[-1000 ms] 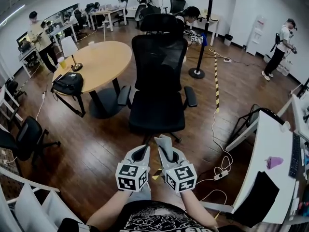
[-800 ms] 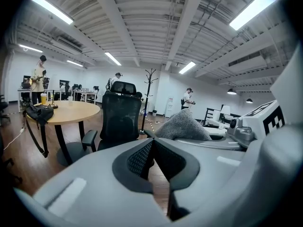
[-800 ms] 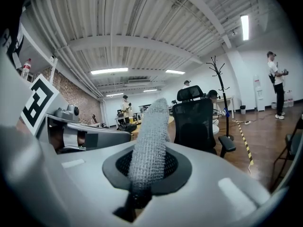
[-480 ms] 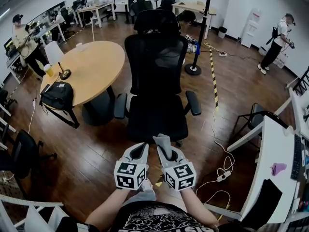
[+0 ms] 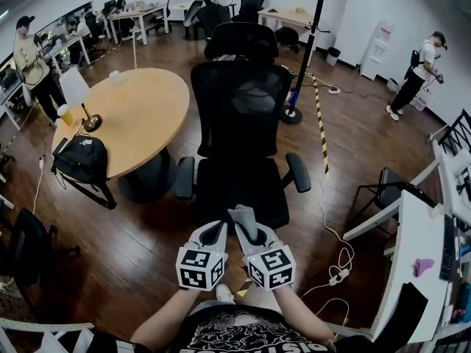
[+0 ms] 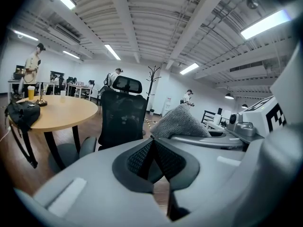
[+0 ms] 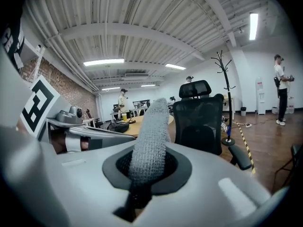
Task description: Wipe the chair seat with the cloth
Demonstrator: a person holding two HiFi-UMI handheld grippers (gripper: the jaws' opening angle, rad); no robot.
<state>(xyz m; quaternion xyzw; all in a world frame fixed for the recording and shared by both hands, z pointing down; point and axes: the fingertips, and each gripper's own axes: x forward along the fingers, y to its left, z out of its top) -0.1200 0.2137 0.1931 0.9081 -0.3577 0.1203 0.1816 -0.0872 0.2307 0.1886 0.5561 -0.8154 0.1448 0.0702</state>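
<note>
Grey cloth [image 7: 150, 126] upright in right tool [image 5: 249, 231] — left tool [image 5: 213, 231] alongside.

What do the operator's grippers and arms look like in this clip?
The left gripper and right gripper have pale grey, rounded moulded shells. Each carries a cube with black-and-white square markers at its rear. Black textured pads line the jaws. No cables show. The forearms are bare; the shirt is black with a pale print.

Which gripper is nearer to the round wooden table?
Left. The left gripper is on the side of the round wooden table; the right gripper, holding the cloth, is beside it, farther away.
</note>
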